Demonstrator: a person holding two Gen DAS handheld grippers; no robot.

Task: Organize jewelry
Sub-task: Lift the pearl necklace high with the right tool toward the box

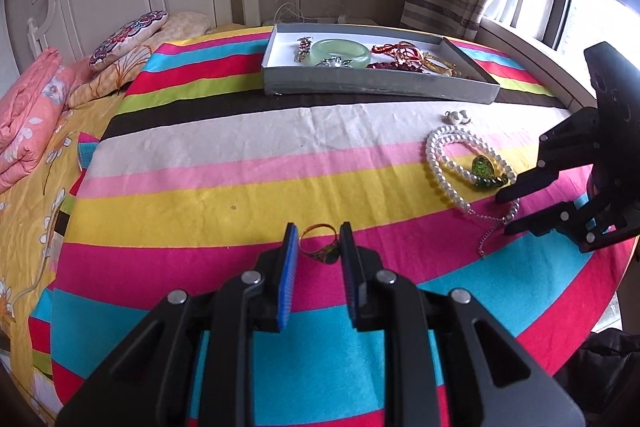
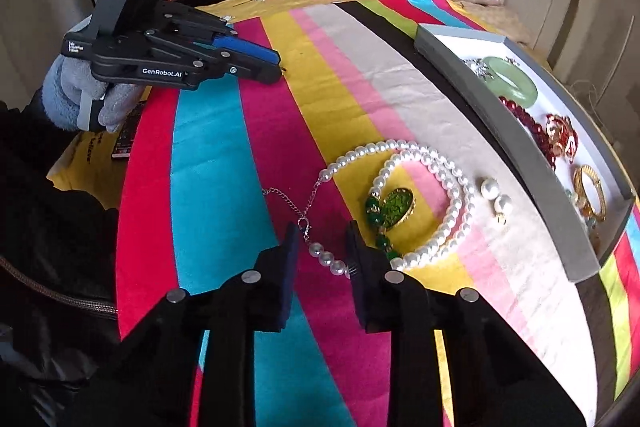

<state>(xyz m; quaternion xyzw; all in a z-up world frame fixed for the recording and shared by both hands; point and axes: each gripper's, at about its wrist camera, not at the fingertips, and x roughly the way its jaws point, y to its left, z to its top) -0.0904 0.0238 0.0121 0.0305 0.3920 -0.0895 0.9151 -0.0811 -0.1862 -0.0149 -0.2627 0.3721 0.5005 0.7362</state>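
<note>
You can read "GenRobot.AI" in white letters on the black side of the left gripper (image 2: pixel 276 61), the one your gloved hand (image 2: pixel 86 95) holds, seen from the right wrist view. There is a tiny white label at the back end of that same tool, but it is too small to read. A yellow thing (image 2: pixel 90 151) under that hand has dark letters on it, and you can only make out part of a word, like "believe".

Left gripper (image 2: pixel 276 61): black linkage body, silver pivot screws, blue ribbed pads (image 1: pixel 289 277), white "GenRobot.AI" lettering. Right gripper (image 2: pixel 322 251): same black frame. Hand (image 2: pixel 80 95): fuzzy blue-grey glove; dark sleeve (image 2: pixel 44 227).
</note>
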